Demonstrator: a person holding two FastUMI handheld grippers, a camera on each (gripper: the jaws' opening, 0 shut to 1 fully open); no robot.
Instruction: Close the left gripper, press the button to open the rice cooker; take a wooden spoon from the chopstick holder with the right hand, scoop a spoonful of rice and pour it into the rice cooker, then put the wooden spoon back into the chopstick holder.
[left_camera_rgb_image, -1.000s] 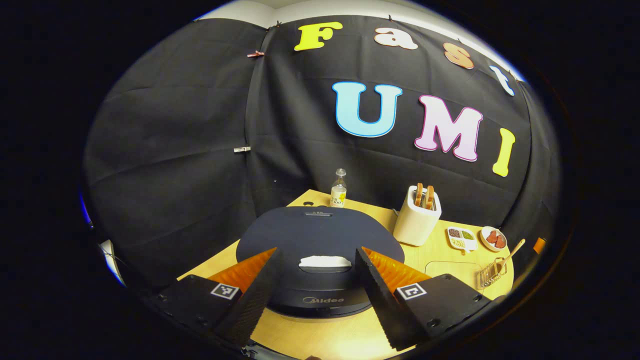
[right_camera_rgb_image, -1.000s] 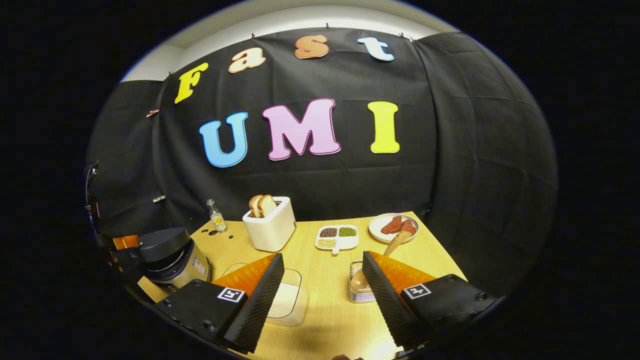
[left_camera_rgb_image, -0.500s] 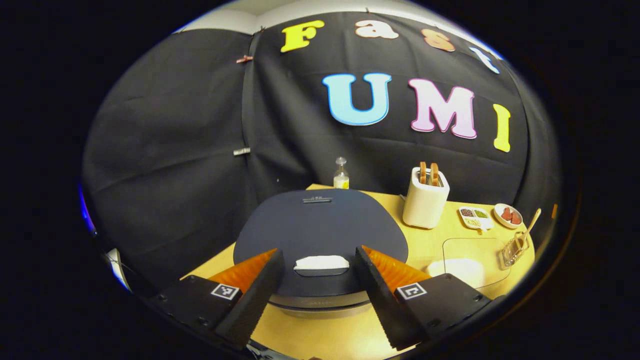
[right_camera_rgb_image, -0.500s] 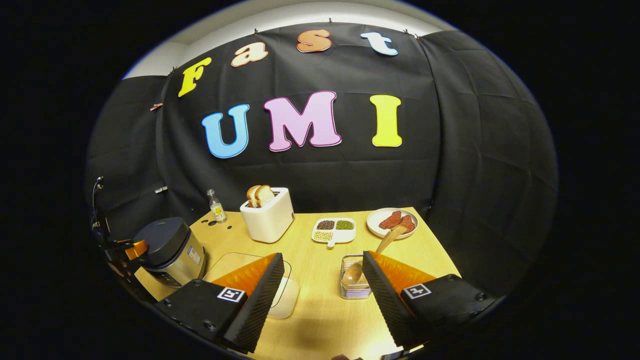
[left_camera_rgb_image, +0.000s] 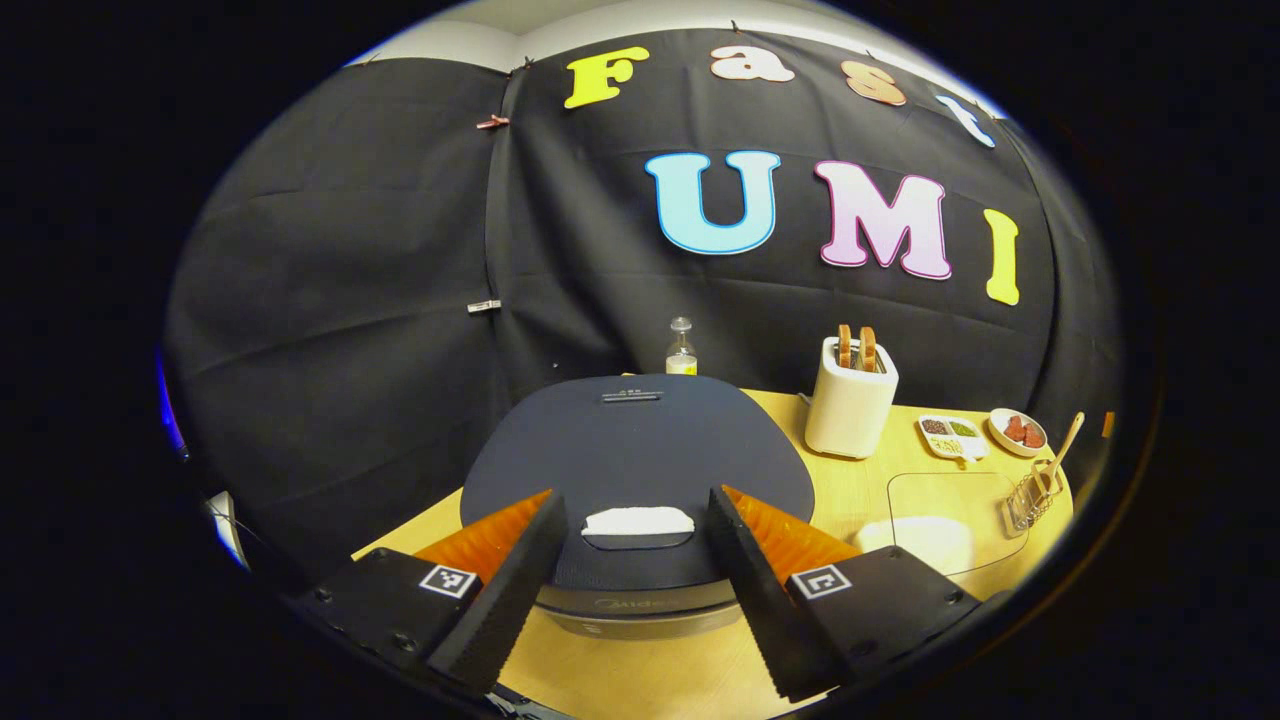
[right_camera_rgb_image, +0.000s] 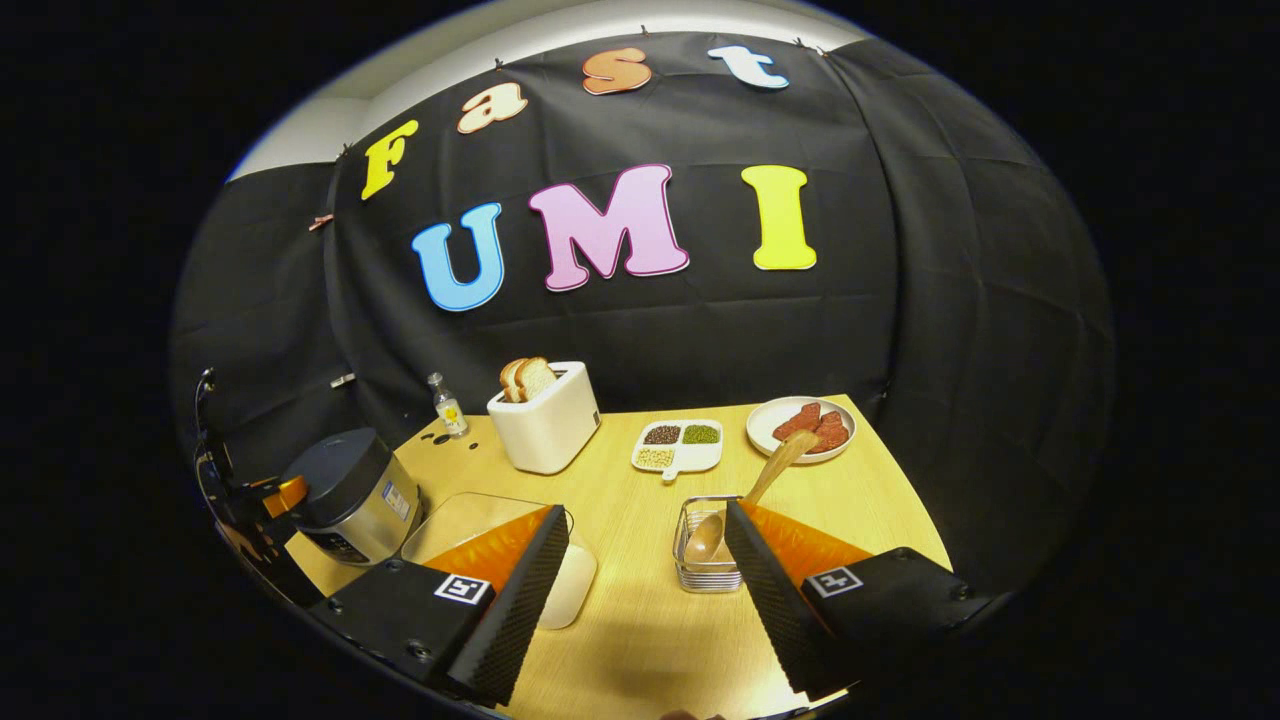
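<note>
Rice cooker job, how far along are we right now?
Nothing done yet. The rice cooker lid is down, and the left gripper, fingers apart, faces its white button. The right gripper is open and empty. The wooden spoon sits in the chopstick holder. Pressing, scooping, pouring and returning remain.

Ahead of the left gripper (left_camera_rgb_image: 637, 590), the spread fingers are faced by the closed cooker (left_camera_rgb_image: 636, 462), its white button (left_camera_rgb_image: 638, 520) lying unobstructed between them. Open table (left_camera_rgb_image: 640, 680) is seen just below the fingertips. Ahead of the right gripper (right_camera_rgb_image: 640, 590), bare table is seen between a clear container (right_camera_rgb_image: 500, 540) on the left and the wire holder (right_camera_rgb_image: 705, 560) with its spoon (right_camera_rgb_image: 745, 500) on the right.
</note>
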